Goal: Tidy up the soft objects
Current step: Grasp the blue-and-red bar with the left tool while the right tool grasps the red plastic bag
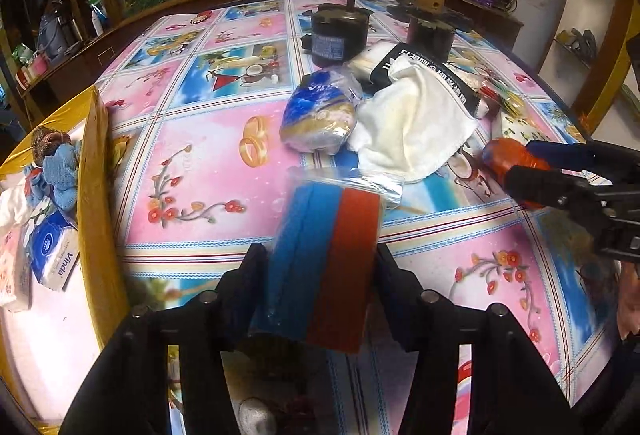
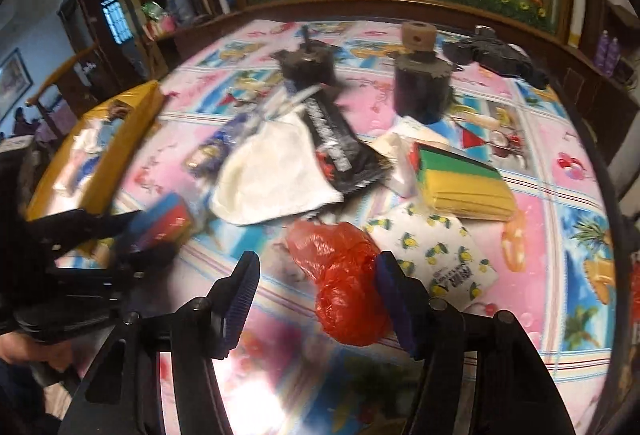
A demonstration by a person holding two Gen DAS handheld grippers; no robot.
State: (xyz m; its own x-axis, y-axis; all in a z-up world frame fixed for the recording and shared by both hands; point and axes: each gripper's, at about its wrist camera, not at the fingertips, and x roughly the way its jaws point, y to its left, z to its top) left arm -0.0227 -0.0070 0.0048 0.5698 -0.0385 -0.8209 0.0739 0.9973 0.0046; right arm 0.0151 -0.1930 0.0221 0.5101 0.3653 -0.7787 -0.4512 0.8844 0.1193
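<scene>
closest to my left camera, the left gripper has its jaws pinching a blue and red sponge pack in a clear bag, both pads pressed against its sides. from the right camera i see the same pack at that gripper's tip, over the table's near left part.

far left sits a yellow box, and i can see blue cloth and a vinda tissue pack lying inside it.

moving right across the floral tablecloth, i find a blue and gold bag touching a white cloth. a black packet lies partly under the cloth's far edge. behind these stand two dark cylinders, well back.

right of the cloth, the right gripper has a red plastic bag between its jaws. the right pad touches the bag, but the left pad stands clear of it with tablecloth showing in the gap, so i read these jaws as spread, not gripping. in my left camera that gripper comes in from the right edge with the bag bunched at its tips.

just right of the red bag lies a lemon-print tissue pack, touching it or nearly so. beyond that rests a yellow and green sponge pack. a black object sits at the far right, too blurred for me to name.
</scene>
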